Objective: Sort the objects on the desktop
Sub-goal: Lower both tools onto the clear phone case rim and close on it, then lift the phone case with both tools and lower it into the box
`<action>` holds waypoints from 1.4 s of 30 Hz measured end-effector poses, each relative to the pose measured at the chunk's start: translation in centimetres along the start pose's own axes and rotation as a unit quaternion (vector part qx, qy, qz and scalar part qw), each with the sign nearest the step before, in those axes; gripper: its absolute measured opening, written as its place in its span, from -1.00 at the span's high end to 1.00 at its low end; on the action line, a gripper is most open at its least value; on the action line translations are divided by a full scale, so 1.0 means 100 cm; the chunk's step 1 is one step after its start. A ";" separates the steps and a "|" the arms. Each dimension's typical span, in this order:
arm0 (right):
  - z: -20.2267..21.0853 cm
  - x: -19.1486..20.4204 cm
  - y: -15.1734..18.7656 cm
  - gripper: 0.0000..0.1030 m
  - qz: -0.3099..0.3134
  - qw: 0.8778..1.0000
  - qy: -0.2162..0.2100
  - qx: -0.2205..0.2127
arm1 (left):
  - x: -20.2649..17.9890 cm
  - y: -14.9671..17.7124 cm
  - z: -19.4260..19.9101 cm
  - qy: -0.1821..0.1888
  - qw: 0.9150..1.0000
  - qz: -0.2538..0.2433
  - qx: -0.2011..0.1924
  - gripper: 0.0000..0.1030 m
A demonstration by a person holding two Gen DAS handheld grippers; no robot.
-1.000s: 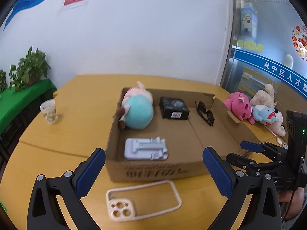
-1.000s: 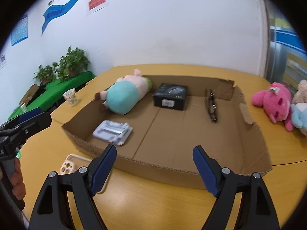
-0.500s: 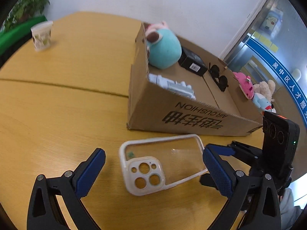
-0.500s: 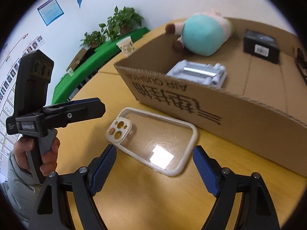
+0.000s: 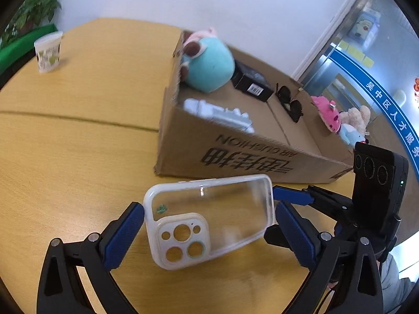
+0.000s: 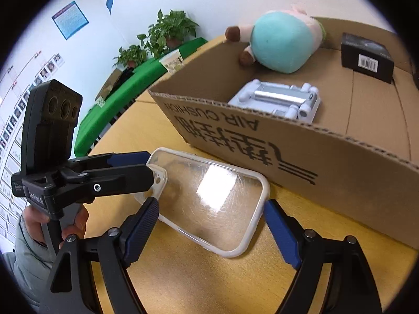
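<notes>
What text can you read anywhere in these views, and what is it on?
"AIR CUSHION", upside down: brown cardboard box front wall, above large Chinese characters I cannot make out.
Barcode label: small black box; digits too small.
White Chinese characters: blue wall band; partly legible only.
Small white lettering: black left hand-held gripper; too small.
Wall posters: blurred.

Black gripper (image 5: 209, 229) frames, blue pads, grey sleeve (image 6: 26, 251)
</notes>
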State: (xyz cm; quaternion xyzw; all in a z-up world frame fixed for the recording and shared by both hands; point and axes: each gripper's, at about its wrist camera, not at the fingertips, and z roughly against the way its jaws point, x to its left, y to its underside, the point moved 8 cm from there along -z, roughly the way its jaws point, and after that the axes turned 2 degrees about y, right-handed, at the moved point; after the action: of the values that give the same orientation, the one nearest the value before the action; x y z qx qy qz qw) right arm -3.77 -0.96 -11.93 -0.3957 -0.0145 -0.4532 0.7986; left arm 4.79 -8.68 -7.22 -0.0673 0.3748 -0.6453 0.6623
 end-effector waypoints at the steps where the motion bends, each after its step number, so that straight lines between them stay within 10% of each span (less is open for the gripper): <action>1: 0.006 0.002 0.000 -0.62 0.003 1.000 -0.001 -0.012 | -0.006 -0.003 0.004 0.000 1.000 -0.008 -0.008 -0.96; 10: 0.091 -0.007 0.017 -0.62 -0.011 0.995 -0.012 -0.100 | -0.069 0.002 0.035 0.040 0.995 -0.081 -0.041 -0.98; 17: 0.078 -0.046 0.035 -0.62 -0.042 0.995 0.065 -0.056 | -0.026 0.023 0.004 -0.007 1.000 0.003 0.011 -0.93; 22: 0.059 -0.053 0.044 -0.44 -0.013 0.991 0.127 -0.028 | -0.012 0.041 -0.014 -0.031 0.998 0.029 0.054 -0.32; 27: 0.048 -0.069 0.056 0.34 -0.006 0.985 0.174 0.000 | -0.022 0.051 -0.023 -0.058 0.996 0.000 0.068 -0.08; 31: 0.049 -0.072 0.061 0.72 0.001 0.982 0.188 -0.001 | -0.029 0.056 -0.028 -0.074 0.994 -0.032 0.074 0.75; 42: 0.094 -0.067 0.076 0.85 -0.016 0.981 0.190 -0.041 | -0.074 0.040 -0.012 -0.018 0.997 -0.064 0.046 0.84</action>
State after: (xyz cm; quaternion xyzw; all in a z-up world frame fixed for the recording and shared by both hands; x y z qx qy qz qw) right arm 0.99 12.02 -12.71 -0.3347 0.1498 -0.5334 0.7623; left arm 8.11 -0.87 -7.31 -0.0721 0.3279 -0.7019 0.6282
